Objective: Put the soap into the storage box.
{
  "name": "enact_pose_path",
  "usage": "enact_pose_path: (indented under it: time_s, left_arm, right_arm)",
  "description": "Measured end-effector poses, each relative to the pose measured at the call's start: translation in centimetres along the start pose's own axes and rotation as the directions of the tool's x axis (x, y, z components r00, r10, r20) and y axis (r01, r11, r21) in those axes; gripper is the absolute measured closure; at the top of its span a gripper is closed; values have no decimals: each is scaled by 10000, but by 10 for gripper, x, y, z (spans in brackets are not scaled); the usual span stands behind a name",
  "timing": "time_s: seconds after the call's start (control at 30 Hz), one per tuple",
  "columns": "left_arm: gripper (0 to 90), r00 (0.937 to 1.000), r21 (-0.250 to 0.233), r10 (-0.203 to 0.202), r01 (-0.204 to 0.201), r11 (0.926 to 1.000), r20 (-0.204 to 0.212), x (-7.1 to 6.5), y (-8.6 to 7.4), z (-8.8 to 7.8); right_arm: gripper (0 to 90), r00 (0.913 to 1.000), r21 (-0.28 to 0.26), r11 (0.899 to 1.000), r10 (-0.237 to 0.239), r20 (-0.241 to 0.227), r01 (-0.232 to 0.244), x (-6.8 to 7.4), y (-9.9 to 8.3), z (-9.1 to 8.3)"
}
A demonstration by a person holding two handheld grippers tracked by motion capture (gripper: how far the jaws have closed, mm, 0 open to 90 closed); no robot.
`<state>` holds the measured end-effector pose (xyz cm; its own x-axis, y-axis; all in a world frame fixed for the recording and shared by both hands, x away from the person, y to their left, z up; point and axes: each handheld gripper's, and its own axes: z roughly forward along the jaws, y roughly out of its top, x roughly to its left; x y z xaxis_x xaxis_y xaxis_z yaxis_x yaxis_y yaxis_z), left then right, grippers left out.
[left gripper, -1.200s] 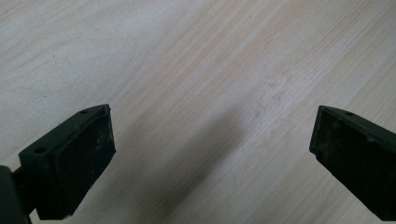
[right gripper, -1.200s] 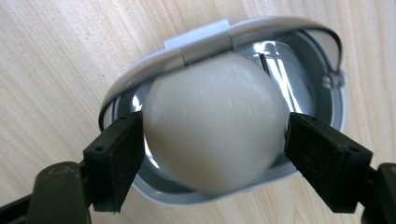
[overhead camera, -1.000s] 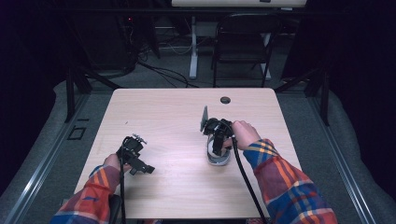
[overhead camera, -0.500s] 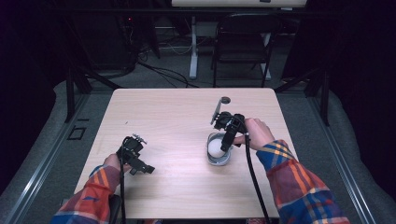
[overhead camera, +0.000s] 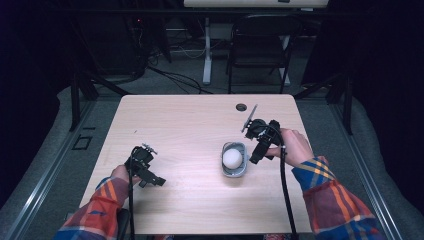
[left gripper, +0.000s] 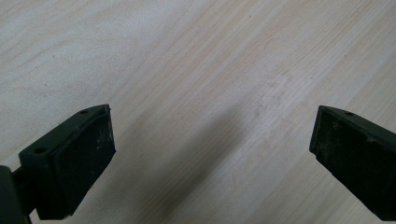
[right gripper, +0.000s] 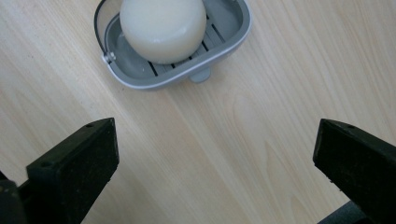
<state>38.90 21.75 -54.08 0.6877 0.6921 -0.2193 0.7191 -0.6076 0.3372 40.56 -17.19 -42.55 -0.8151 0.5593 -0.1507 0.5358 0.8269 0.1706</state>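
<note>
A grey soap dish (overhead camera: 234, 171) lies on the wooden table (overhead camera: 190, 125), right of centre, with a round cream-white soap bar (overhead camera: 233, 158) resting in it. The right gripper view looks down on the dish (right gripper: 229, 35) and the soap (right gripper: 162, 28) just beyond the jaws. My right gripper (overhead camera: 256, 154) hovers just right of the dish, open, nothing between its jaws (right gripper: 215, 163). My left gripper (overhead camera: 150, 179) sits low at the table's front left, open over bare wood (left gripper: 210, 154).
A small dark round hole (overhead camera: 241, 107) sits near the table's far edge. Behind the table stand a dark chair (overhead camera: 260, 45) and a white desk leg (overhead camera: 206, 50) with cables on the floor. Bare wood spreads across the table's left and middle.
My right gripper has drawn back to the right, off the soap dish, uncovering the soap bar in it. The left gripper has stayed put.
</note>
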Motion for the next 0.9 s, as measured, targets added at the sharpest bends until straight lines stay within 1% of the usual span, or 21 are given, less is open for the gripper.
enact_pose_path:
  time_s: [0.13, 0.17, 0.23, 0.3, 0.33, 0.43, 0.57, 0.6, 0.67, 0.7, 0.8, 0.87, 0.9]
  left_arm:
    - [0, 10000, 8, 15, -15, 10000, -11, 0, 0, 0]
    - [0, 10000, 7, 13, -13, 10000, -16, 0, 0, 0]
    - [0, 10000, 12, 14, -14, 10000, -18, 0, 0, 0]
    - [0, 10000, 20, 17, -17, 10000, -20, 0, 0, 0]
    - [0, 10000, 16, 1, -1, 10000, -25, 0, 0, 0]
    - [0, 10000, 14, 7, -7, 10000, -32, 0, 0, 0]
    - [0, 10000, 24, 1, -1, 10000, -39, 0, 0, 0]
    - [0, 10000, 31, 12, -12, 10000, -37, 0, 0, 0]
    - [0, 10000, 47, 20, -20, 10000, -53, 0, 0, 0]
    - [0, 10000, 23, -3, 3, 10000, -38, 0, 0, 0]
    - [0, 10000, 38, 10, -10, 10000, -42, 0, 0, 0]
    - [0, 10000, 32, 10, -10, 10000, -40, 0, 0, 0]
    - [0, 10000, 33, 7, -7, 10000, -40, 0, 0, 0]
  right_arm:
    - [0, 9998, -50, 9998, 198, 68, -197, -1, -14, -4]
    - [0, 9994, -216, 9992, 328, 55, -327, -1, -18, -4]
    - [0, 9991, -141, 9991, 411, 126, -410, -3, -26, -6]
    - [0, 9985, -156, 9985, 530, 161, -528, -5, -35, -6]
    - [0, 9976, -237, 9975, 666, 165, -662, -6, -39, -5]
    - [0, 9963, -115, 9963, 850, 132, -848, -9, -51, -3]
    - [0, 9932, -86, 9932, 1159, 76, -1158, -13, -68, 3]
    - [0, 9909, -203, 9907, 1343, 16, -1342, -13, -73, 6]
    - [4, 9906, -3, 9907, 1364, 42, -1364, -14, -81, 10]
    - [4, 9883, -49, 9882, 1528, -11, -1528, -14, -85, 13]
    - [12, 9842, 168, 9841, 1768, 21, -1768, -17, -98, 22]
    - [15, 9826, 239, 9823, 1858, 6, -1857, -18, -105, 27]
    - [18, 9819, 355, 9813, 1891, 99, -1894, -18, -108, 30]
